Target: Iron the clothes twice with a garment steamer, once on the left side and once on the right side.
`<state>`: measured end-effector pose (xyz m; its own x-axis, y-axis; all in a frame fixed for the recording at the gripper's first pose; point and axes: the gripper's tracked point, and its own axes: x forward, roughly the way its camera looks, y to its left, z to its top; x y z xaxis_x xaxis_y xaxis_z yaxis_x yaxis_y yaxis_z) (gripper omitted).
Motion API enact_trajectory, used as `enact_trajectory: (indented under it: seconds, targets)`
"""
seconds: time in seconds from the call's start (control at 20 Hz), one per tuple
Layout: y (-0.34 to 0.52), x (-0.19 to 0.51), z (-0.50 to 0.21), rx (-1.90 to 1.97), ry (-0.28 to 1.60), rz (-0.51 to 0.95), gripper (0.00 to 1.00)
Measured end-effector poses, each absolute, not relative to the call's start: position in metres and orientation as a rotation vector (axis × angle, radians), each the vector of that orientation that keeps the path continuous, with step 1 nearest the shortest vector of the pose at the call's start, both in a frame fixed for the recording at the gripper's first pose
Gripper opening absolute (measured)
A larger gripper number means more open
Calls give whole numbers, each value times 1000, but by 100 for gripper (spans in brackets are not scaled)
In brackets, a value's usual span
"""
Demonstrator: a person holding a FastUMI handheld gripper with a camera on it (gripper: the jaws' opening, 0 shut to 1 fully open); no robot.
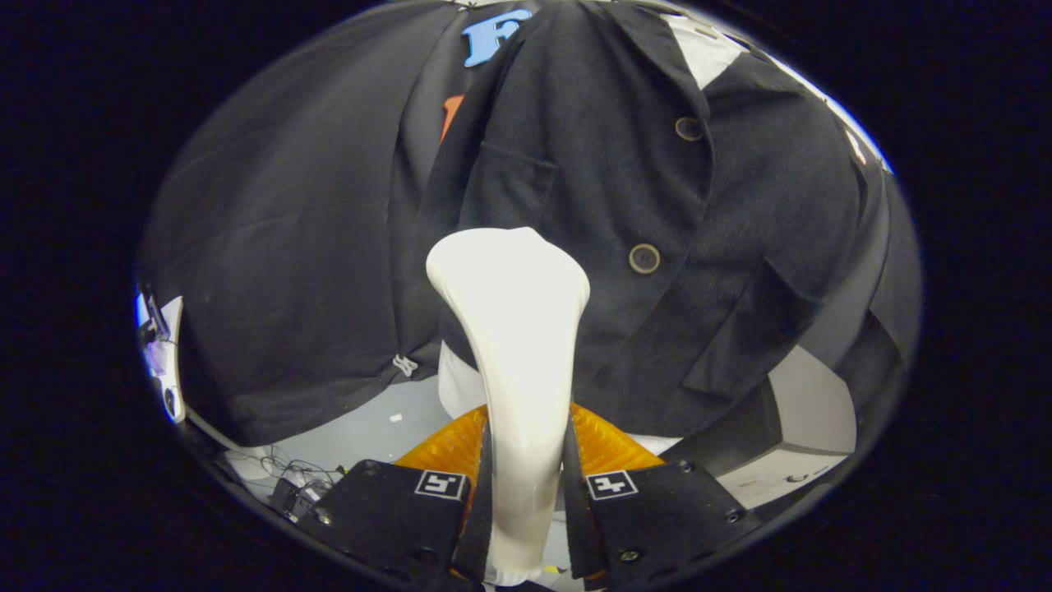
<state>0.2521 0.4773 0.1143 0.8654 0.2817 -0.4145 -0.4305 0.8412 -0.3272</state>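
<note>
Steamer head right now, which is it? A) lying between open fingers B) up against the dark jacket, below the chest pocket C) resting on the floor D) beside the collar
B: the gripper is shut on the white steamer, whose head meets the dark jacket just under its chest pocket.

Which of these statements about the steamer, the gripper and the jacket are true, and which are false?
1. The gripper is shut on the steamer. True.
2. The steamer is red. False: it is white.
3. The steamer head lies just below the chest pocket of the jacket. True.
4. The jacket is white. False: it is black.
5. Two buttons show on the jacket front. True.
</note>
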Motion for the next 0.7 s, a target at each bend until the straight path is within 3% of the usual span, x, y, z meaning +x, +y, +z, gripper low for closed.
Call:
enact_trajectory:
  seconds: [0.35, 0.7]
  targets:
    - [467, 260, 63, -418, 451, 389, 40]
    - [465, 254, 73, -376, 446, 411, 40]
